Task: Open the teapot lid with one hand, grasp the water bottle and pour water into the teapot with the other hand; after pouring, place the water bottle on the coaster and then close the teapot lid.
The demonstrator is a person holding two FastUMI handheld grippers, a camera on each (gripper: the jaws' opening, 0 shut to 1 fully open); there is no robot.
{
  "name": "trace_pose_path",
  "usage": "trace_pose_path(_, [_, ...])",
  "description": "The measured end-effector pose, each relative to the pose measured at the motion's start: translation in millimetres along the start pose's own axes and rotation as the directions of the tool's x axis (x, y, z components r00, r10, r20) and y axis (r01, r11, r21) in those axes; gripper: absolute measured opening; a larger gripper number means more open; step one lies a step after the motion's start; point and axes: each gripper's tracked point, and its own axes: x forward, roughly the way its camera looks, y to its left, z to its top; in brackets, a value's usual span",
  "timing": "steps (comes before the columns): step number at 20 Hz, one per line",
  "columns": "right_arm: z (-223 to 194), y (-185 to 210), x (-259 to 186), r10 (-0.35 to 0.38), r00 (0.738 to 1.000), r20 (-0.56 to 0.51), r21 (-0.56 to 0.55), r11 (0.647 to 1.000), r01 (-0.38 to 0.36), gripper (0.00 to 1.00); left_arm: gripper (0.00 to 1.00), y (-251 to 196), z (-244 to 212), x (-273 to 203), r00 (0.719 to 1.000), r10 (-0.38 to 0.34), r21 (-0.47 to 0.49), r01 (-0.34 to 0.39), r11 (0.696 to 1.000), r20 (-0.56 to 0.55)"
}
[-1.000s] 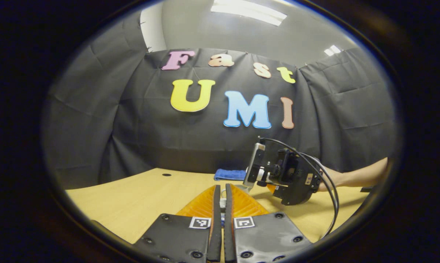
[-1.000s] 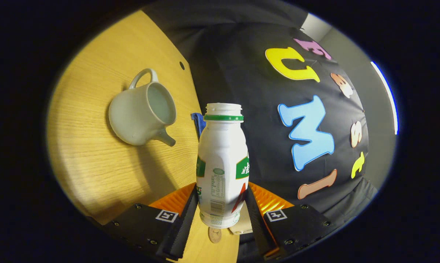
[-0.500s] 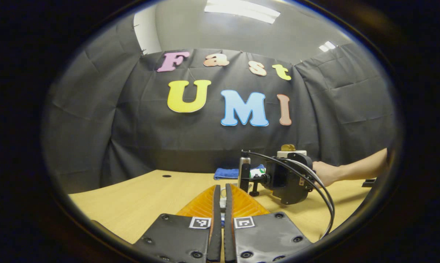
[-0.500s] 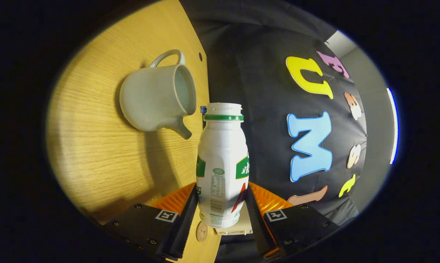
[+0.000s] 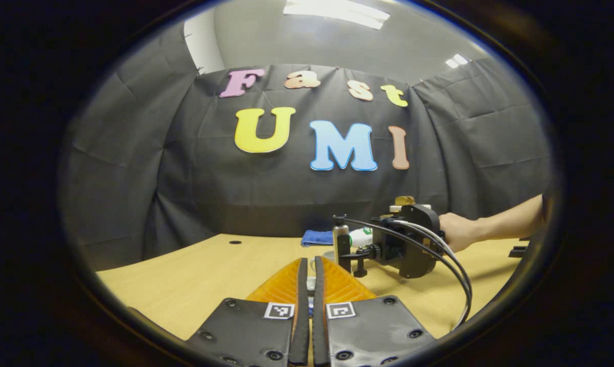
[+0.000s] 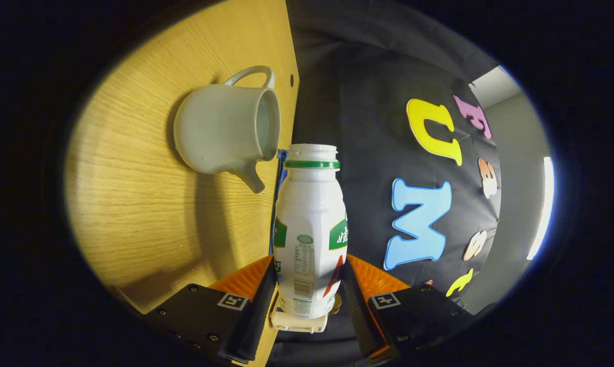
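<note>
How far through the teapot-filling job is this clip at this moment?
Done: the teapot stands open, lid off. In hand: the right gripper clamps the uncapped water bottle, tipped sideways, mouth near the pot's rim; no stream is visible. Left: setting the bottle on the coaster and closing the lid.

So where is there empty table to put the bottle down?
Bare wood spreads across the table left of the left gripper, out to the small hole. It's crowded around the teapot, blue cloth and right gripper.

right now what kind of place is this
Likely a cloth-walled recording booth: black cloth hangs behind a wooden table, where a hand-held gripper clamps a bottle by a teapot.
</note>
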Motion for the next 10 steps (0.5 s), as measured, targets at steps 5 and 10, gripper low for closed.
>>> trace_pose_path(5, [2.2,-1.7,-0.3,-0.015,1.0,0.008,-0.034,0.999,0.015,0.7,0.13,-1.4,1.0,0.8,1.0,-0.003,0.009,0.003,1.0,0.0])
trace_pose_path(10, [6.6,-6.0,-3.2,-0.031,0.999,0.024,-0.085,0.996,0.033,0.72,0.09,-1.2,-0.9,0.4,1.0,-0.004,0.024,0.004,1.0,-0.002])
